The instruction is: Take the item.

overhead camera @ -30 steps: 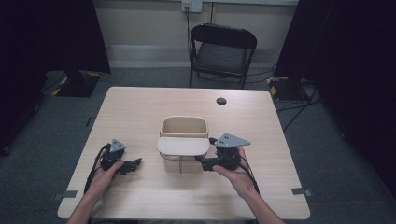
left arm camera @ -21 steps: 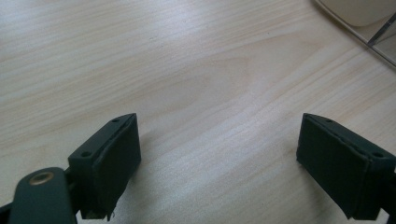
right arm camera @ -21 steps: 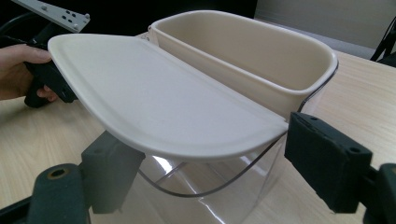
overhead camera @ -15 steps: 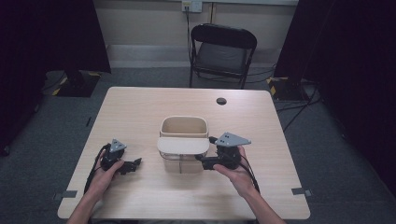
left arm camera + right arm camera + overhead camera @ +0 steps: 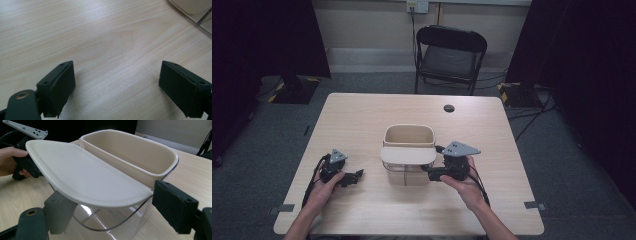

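A clear plastic container (image 5: 407,175) stands at the table's middle, with a cream inner bin (image 5: 408,136) open at the far half and a cream lid flap (image 5: 408,155) over the near half. My right gripper (image 5: 428,173) is open at the container's right side. In the right gripper view its jaws stand apart on either side of the clear wall (image 5: 112,220), below the lid flap (image 5: 85,175) and beside the bin (image 5: 132,152). My left gripper (image 5: 358,175) rests open on the table left of the container, its fingers (image 5: 62,85) over bare wood, with the container's corner (image 5: 192,6) far off.
A black folding chair (image 5: 451,52) stands behind the table (image 5: 362,115). A small black round disc (image 5: 449,108) lies near the far edge. Bare wood lies on both sides of the container. The other hand and its gripper (image 5: 22,162) sit beyond the lid.
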The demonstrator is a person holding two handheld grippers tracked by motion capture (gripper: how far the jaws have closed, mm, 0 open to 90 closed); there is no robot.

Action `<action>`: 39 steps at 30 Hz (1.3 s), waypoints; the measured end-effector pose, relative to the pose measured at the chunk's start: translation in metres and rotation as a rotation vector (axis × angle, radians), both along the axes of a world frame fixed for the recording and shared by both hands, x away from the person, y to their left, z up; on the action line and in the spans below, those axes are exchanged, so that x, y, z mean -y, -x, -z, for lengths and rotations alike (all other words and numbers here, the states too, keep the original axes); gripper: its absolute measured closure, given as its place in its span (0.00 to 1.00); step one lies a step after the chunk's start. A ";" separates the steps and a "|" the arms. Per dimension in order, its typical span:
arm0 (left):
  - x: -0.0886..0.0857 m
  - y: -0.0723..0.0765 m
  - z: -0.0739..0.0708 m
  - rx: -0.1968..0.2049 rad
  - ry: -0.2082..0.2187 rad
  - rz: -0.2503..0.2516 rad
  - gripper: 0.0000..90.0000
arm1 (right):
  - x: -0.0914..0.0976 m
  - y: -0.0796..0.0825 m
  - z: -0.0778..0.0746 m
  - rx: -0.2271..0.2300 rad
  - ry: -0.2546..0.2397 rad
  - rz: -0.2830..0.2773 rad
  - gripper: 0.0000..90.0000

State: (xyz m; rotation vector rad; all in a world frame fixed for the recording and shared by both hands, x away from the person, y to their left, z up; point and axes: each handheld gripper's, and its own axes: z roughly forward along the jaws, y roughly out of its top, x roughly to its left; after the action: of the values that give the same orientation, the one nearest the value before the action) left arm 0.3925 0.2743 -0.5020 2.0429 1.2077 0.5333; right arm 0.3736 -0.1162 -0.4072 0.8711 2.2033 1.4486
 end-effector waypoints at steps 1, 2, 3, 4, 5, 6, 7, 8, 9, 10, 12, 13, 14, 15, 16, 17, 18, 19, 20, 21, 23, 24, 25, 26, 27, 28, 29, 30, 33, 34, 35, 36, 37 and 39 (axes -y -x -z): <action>0.000 0.000 0.000 0.000 0.000 0.000 0.14 | 0.000 0.000 0.000 0.001 -0.001 0.000 0.23; 0.000 0.000 0.000 0.000 0.000 0.000 0.14 | 0.000 0.000 -0.001 0.001 -0.001 0.001 0.23; 0.000 0.000 0.000 0.000 0.000 -0.001 0.14 | 0.000 0.000 -0.001 0.003 0.001 0.000 0.23; 0.000 0.000 0.000 0.000 0.000 -0.001 0.14 | 0.000 0.000 -0.002 0.003 0.000 -0.001 0.23; 0.000 0.000 0.000 0.000 0.000 -0.001 0.14 | 0.000 -0.001 -0.002 0.004 -0.001 -0.001 0.23; 0.000 0.000 0.000 0.000 0.000 -0.001 0.14 | 0.000 -0.001 -0.002 0.005 -0.001 0.000 0.23; 0.000 0.000 0.000 0.000 0.000 -0.001 0.14 | 0.000 0.000 -0.002 0.005 -0.001 0.000 0.23; 0.000 0.000 0.000 0.000 0.000 -0.001 0.14 | 0.000 0.000 -0.002 0.007 0.000 -0.001 0.23; 0.000 0.000 0.000 0.000 0.000 -0.001 0.14 | 0.000 0.000 -0.002 0.006 -0.001 -0.001 0.23; 0.000 0.000 0.000 0.000 0.000 -0.001 0.14 | 0.000 -0.001 -0.002 0.006 -0.001 -0.001 0.23; 0.000 0.000 0.000 0.000 0.000 -0.002 0.14 | 0.000 0.000 -0.003 0.008 0.000 0.000 0.23; 0.000 0.000 0.000 -0.001 -0.004 0.000 0.14 | 0.000 0.000 -0.003 0.007 -0.004 -0.002 0.23; 0.000 0.000 0.000 0.001 -0.003 -0.001 0.14 | 0.000 0.000 -0.004 0.009 -0.005 -0.003 0.23; 0.000 0.000 0.000 0.001 -0.003 -0.001 0.14 | 0.000 0.000 -0.004 0.009 -0.006 -0.003 0.23; 0.000 0.000 0.000 0.000 -0.001 -0.002 0.14 | 0.000 0.000 -0.004 0.010 -0.004 -0.003 0.24; 0.000 0.000 0.000 0.001 -0.004 -0.001 0.15 | 0.000 0.000 -0.004 0.010 -0.004 -0.003 0.24; 0.000 0.000 0.000 0.000 0.000 -0.002 0.14 | 0.000 0.000 -0.004 0.010 -0.004 -0.003 0.24; 0.000 0.000 0.000 0.000 0.000 -0.002 0.14 | 0.000 0.000 -0.004 0.011 -0.004 -0.005 0.24; 0.000 0.000 0.000 0.000 0.000 -0.002 0.14 | 0.000 0.000 -0.005 0.012 -0.005 -0.006 0.24; 0.000 0.000 0.000 0.000 0.000 -0.002 0.14 | 0.000 0.000 -0.005 0.016 -0.007 -0.006 0.24; 0.000 0.000 0.000 0.001 -0.003 -0.001 0.14 | -0.001 0.000 -0.006 0.019 -0.009 -0.006 0.24; 0.000 0.000 0.000 0.000 0.000 -0.002 0.14 | -0.001 0.000 -0.006 0.019 -0.009 -0.008 0.24; 0.000 0.000 0.000 0.000 0.000 -0.002 0.14 | -0.001 0.000 -0.007 0.019 -0.009 -0.009 0.24; 0.000 0.000 0.000 0.001 -0.003 -0.001 0.14 | -0.001 -0.001 -0.007 0.019 -0.009 -0.010 0.24; 0.000 0.000 0.000 0.000 0.000 -0.002 0.14 | -0.001 -0.001 -0.006 0.019 -0.010 -0.010 0.24; 0.000 0.000 0.000 0.000 -0.001 -0.002 0.14 | -0.001 -0.001 -0.006 0.019 -0.010 -0.010 0.24; 0.000 0.000 0.000 0.000 -0.007 0.001 0.14 | -0.001 -0.001 -0.006 0.019 -0.010 -0.010 0.24; 0.000 0.000 0.000 0.001 -0.004 -0.001 0.14 | -0.001 -0.001 -0.006 0.019 -0.011 -0.010 0.24; 0.000 0.000 0.000 0.001 -0.003 -0.001 0.14 | -0.001 -0.001 -0.006 0.020 -0.011 -0.011 0.25; 0.000 0.000 0.000 0.000 0.000 -0.003 0.14 | -0.001 -0.001 -0.007 0.021 -0.011 -0.012 0.26; 0.000 0.000 0.000 0.000 -0.001 -0.002 0.14 | -0.001 -0.001 -0.007 0.024 -0.011 -0.012 0.27; 0.000 0.000 0.000 0.000 0.000 -0.002 0.14 | -0.001 -0.001 -0.007 0.025 -0.011 -0.013 0.27; 0.000 0.000 0.000 0.000 0.000 -0.002 0.14 | -0.001 -0.001 -0.007 0.025 -0.011 -0.013 0.27; 0.000 0.000 0.000 0.001 -0.004 -0.001 0.14 | -0.001 -0.001 -0.007 0.024 -0.011 -0.015 0.27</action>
State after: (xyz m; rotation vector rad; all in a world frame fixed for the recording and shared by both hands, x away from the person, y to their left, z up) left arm 0.3924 0.2744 -0.5018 2.0452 1.2076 0.5377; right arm 0.3744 -0.1148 -0.4006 0.8378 2.1912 1.4714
